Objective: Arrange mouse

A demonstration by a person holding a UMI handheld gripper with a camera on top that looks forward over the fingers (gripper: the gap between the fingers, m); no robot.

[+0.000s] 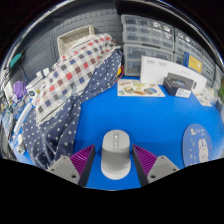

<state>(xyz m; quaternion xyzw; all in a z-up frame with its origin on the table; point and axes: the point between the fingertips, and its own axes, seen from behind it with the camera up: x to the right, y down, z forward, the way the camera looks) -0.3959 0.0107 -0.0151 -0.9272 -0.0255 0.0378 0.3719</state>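
Observation:
A light grey computer mouse [115,156] lies on the blue table surface [160,120], its scroll wheel end pointing away from me. My gripper [114,150] is open, and the mouse stands between the fingers with a thin strip of blue showing on each side. The purple pads [82,158] flank the mouse's sides without pressing on it. The mouse rests on the table on its own.
A heap of plaid cloth [75,72] and dark star-patterned cloth [50,125] lies to the left. Beyond the mouse are a printed leaflet [140,88], white boxes [168,70] and grey drawer units [150,35]. A round printed sheet [197,143] lies to the right.

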